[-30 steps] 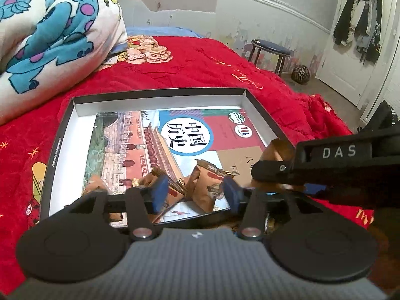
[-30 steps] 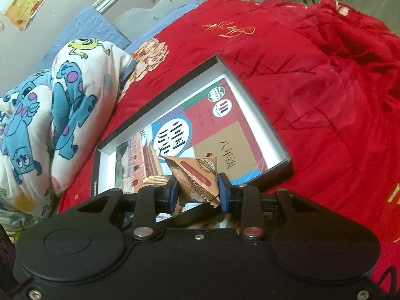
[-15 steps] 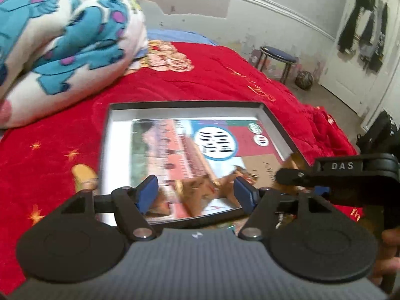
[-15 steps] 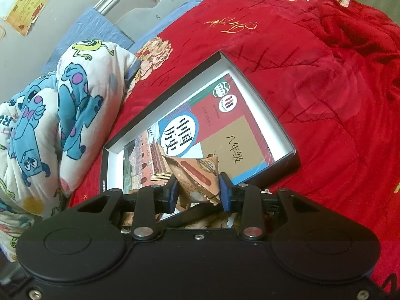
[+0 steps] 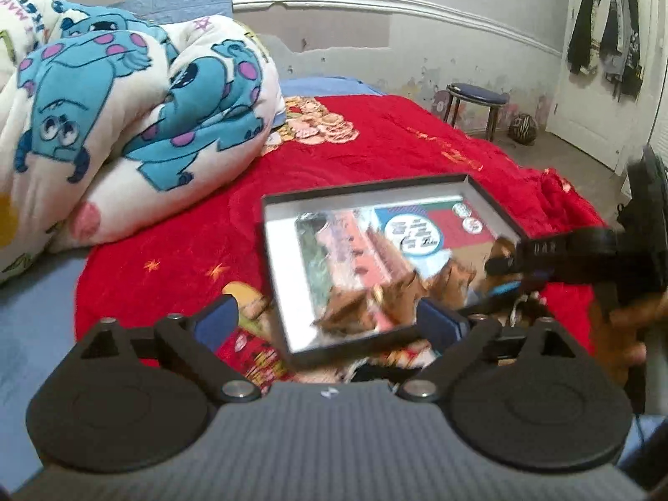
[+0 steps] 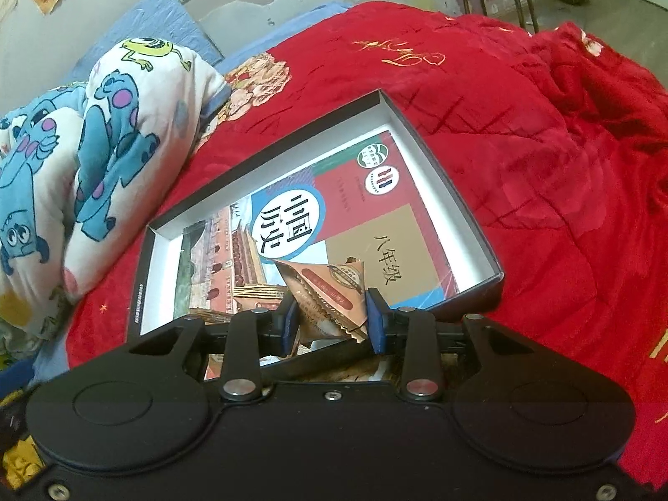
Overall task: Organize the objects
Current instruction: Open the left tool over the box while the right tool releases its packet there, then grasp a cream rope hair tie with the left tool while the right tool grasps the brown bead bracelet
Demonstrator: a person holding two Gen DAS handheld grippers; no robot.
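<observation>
A shallow black box (image 6: 455, 192) with white inner walls lies on the red bedspread; it also shows in the left wrist view (image 5: 492, 204). A history textbook (image 6: 334, 208) lies flat inside it. Several brown snack packets (image 5: 375, 296) lie on the book at the box's near end. My right gripper (image 6: 332, 321) is shut on a brown snack packet (image 6: 330, 292) and holds it over the box's near edge. My left gripper (image 5: 330, 321) is open and empty, in front of the box's near left corner. The right gripper also shows at the right of the left wrist view (image 5: 501, 265).
A rolled white and blue cartoon quilt (image 5: 125, 125) lies at the left of the bed; it also shows in the right wrist view (image 6: 96, 158). A stool (image 5: 476, 104) and a door hung with dark clothes (image 5: 605, 41) stand beyond the bed. The red bedspread (image 6: 563, 167) stretches right.
My left gripper has pulled back and swung left while its jaws opened wider. My right gripper has kept its hold on the packet and stayed over the box's near edge.
</observation>
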